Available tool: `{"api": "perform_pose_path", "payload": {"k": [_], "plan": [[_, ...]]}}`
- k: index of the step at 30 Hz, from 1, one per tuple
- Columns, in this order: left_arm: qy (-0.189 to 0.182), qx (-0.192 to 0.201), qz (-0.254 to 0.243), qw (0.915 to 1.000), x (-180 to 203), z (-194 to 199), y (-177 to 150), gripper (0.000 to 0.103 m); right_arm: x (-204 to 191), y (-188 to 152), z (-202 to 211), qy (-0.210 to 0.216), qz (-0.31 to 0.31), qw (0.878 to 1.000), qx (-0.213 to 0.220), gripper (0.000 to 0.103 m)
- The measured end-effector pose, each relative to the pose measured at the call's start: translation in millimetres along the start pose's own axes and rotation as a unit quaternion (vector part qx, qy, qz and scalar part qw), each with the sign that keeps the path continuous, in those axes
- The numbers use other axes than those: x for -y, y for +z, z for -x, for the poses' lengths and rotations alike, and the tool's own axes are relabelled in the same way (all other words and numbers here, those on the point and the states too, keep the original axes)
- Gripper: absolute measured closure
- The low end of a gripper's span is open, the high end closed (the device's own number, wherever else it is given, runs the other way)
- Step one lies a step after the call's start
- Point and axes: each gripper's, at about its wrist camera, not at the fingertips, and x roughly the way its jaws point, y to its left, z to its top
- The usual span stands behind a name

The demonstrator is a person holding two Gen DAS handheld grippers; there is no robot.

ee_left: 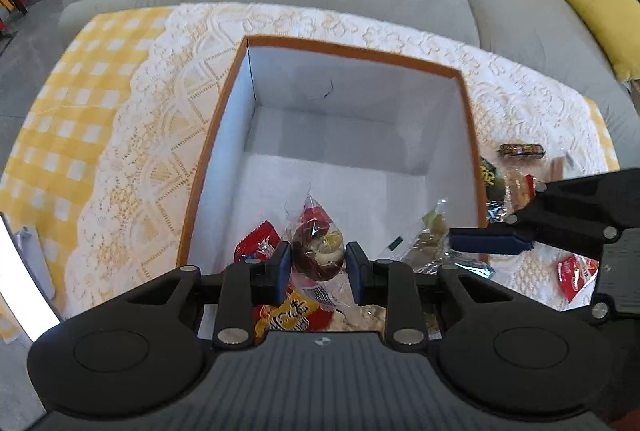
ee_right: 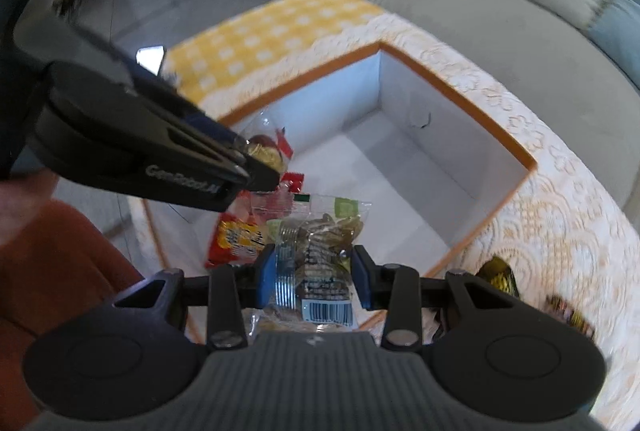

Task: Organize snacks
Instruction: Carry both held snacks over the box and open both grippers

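Left tool (ee_left: 318,267): my pads pinch a clear candy packet (ee_left: 318,251), hanging over the box (ee_left: 360,51).
Right tool (ee_right: 316,271): clamped on a clear snack bag (ee_right: 320,251), above the box's near corner beside the left tool.

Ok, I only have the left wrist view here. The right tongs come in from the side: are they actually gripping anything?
Observer: Yes. In the right wrist view the right tongs are shut on a clear packet, with both blue pads against it.
Operator: Any markings on it?
Observer: A barcode label at its near end and a green patch at its far end.
Operator: Is my own load over the box?
Observer: Seen from the side, the left tongs hold the wrapped sweet over the box, apparently above the packets lying at its near end.
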Motion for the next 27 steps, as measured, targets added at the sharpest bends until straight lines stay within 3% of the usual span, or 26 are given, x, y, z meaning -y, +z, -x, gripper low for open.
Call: {"api": "perform_pose_path", "payload": {"k": [11,23,27], "plan": [[-0.011,-0.044,0.005,0.9989,-2,-54,9,0.071,8,14,-60,-0.019,0.085,0.993,-0.076,0.065],[-0.015,-0.065,-0.006,0.9977,3,-76,13,0.071,8,15,-90,-0.017,0.114,0.987,-0.111,0.065],[-0.016,-0.065,-0.003,0.9978,3,-76,14,0.064,7,17,-89,-0.016,0.107,0.989,-0.105,0.064]]}}
